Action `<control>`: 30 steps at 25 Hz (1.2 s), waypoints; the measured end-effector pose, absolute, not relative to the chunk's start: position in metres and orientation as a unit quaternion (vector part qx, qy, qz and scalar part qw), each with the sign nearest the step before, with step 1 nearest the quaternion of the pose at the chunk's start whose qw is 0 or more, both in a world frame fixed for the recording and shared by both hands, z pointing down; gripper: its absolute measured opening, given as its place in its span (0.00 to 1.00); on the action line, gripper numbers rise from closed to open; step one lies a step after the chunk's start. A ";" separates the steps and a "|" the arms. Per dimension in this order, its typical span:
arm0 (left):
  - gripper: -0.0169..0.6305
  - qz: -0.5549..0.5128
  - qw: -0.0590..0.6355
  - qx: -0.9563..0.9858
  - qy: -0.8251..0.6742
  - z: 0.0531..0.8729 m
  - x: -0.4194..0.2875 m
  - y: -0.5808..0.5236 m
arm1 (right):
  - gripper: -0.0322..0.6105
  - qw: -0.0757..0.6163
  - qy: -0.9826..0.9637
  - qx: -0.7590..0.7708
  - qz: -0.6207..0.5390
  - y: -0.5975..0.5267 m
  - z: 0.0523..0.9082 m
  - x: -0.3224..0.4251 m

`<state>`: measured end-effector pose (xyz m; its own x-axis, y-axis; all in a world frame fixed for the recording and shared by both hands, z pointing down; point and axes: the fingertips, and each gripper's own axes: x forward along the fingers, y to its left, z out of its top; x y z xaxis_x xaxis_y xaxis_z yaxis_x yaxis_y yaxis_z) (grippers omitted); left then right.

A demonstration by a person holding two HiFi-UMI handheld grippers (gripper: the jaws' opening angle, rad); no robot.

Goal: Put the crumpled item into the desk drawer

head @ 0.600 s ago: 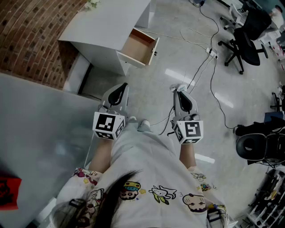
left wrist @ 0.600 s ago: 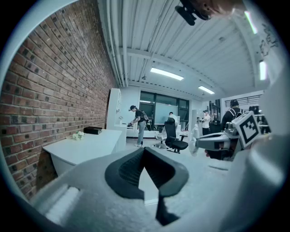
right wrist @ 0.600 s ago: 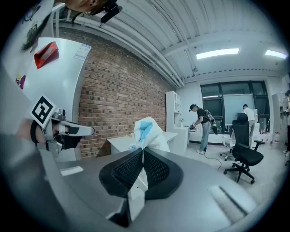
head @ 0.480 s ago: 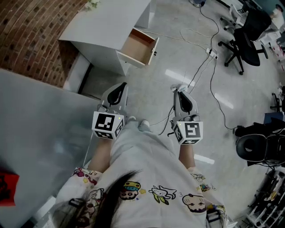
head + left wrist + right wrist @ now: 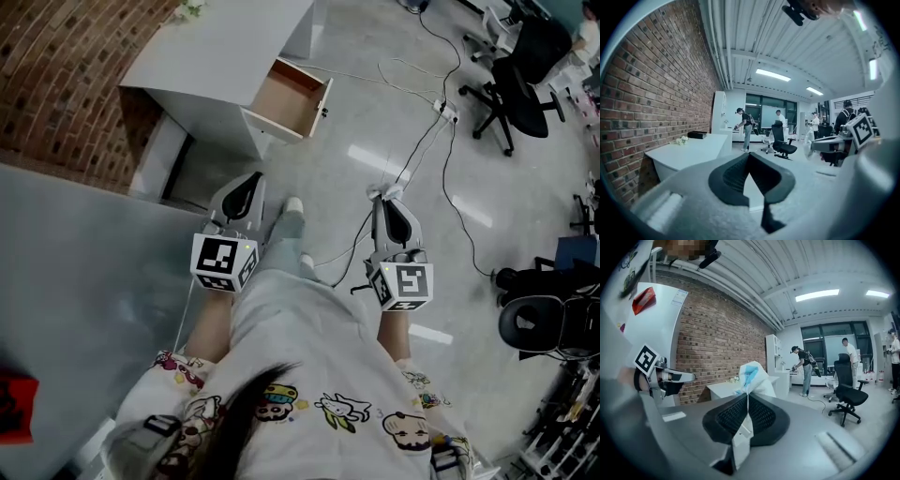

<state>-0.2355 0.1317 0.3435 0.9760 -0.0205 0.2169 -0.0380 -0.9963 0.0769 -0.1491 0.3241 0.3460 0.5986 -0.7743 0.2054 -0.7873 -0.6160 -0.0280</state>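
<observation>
A white desk [image 5: 220, 52] stands against the brick wall ahead, its wooden drawer [image 5: 292, 97] pulled open toward the floor. My right gripper [image 5: 385, 197] is shut on a crumpled white and blue item [image 5: 753, 376], which sticks up and out past the jaws; in the head view only a white scrap [image 5: 380, 190] shows at the tip. My left gripper [image 5: 246, 200] is held level beside it, shut with nothing in it; its jaws meet in the left gripper view [image 5: 749, 157]. Both grippers are well short of the drawer. The desk [image 5: 689, 152] shows ahead on the left.
Black office chairs [image 5: 511, 89] stand at the right, with cables [image 5: 448, 178] and a power strip [image 5: 446, 113] on the floor. A grey table [image 5: 84, 281] with a red thing [image 5: 13, 412] lies at my left. Several people stand far off [image 5: 805, 369].
The person has stepped forward: a foot has swung out between the grippers. Both grippers keep their hold and pose, and the desk and drawer have come slightly nearer.
</observation>
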 end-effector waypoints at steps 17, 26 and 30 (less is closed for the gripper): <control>0.03 0.108 0.043 0.993 -0.011 0.349 -0.066 0.024 | 0.07 0.041 -0.434 0.894 0.108 0.216 0.351 0.017; 0.03 0.110 0.055 0.992 -0.023 0.358 -0.032 -0.023 | 0.07 0.045 -0.445 0.885 0.126 0.165 0.361 0.059; 0.03 0.115 0.066 0.991 -0.035 0.364 -0.028 -0.038 | 0.07 0.060 -0.458 0.877 0.130 0.142 0.362 0.070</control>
